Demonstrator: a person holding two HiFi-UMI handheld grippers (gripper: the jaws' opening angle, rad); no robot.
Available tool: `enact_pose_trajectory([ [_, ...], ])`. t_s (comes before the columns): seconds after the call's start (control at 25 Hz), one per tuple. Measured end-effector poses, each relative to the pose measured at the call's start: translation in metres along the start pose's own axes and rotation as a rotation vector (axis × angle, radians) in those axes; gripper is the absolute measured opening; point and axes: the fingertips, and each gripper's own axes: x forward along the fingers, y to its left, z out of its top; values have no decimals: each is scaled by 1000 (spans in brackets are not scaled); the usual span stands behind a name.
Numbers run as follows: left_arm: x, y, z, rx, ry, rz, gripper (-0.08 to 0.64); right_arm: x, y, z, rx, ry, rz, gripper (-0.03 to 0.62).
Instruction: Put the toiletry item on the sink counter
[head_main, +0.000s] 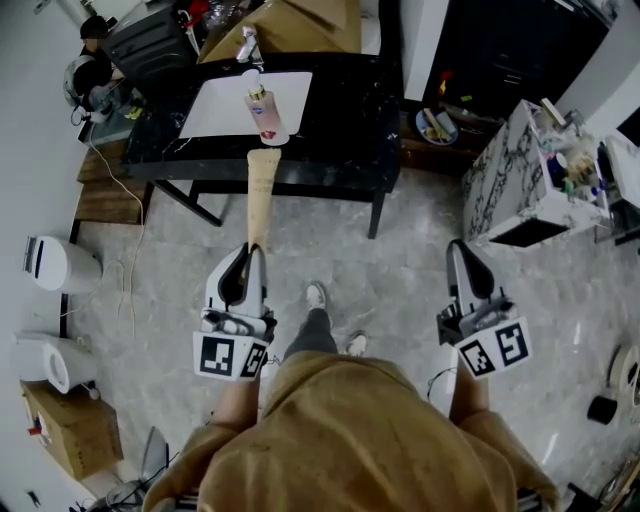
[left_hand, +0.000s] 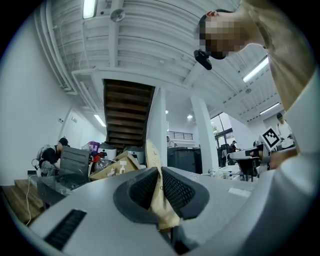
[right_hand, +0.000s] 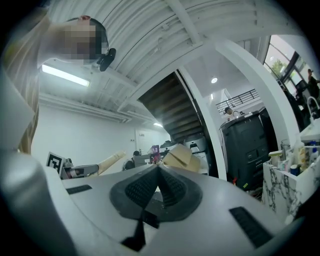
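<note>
Nearest the head camera, both forearms in tan sleeves (head_main: 235, 400) are held forward and low, well apart, with a shoe (head_main: 315, 295) seen on the floor between them.

Left tool (head_main: 252, 250) (left_hand: 159, 172): marker cube uppermost, jaws narrowed and clamped on the near end of a long tan tube (head_main: 262, 195) (left_hand: 150, 152), which runs straight ahead from the pads.

Right tool (head_main: 458, 245) (right_hand: 159, 167): pointed forward over the floor, pads brought together with nothing between them.

Farther off, the tube's far end is seen at the front edge of the black counter (head_main: 340, 110); contact cannot be told.

On that counter a white basin (head_main: 225, 110) is set, with a small bottle (head_main: 265, 110) lying at its front right edge.
</note>
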Motion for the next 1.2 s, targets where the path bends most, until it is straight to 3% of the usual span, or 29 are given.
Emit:
enact_pose_trajectory([
  [0.44, 105, 41, -33, -66, 20, -64, 25, 98, -38, -3, -43, 51, -29, 3],
  [0.64, 176, 68, -40, -94, 19, -134, 25, 171, -60, 9, -73, 51, -50, 3],
  [0.84, 225, 90, -66, -115, 77, -239, 26, 232, -68, 5, -77, 74, -85, 3],
  [1.0, 259, 100, -72, -179, 53, -275, 25, 260, -82, 4, -89, 87, -129, 3],
  [1.2, 288, 103, -87, -154, 93, -333, 26, 275, -101, 2, -89, 107, -165, 3],
])
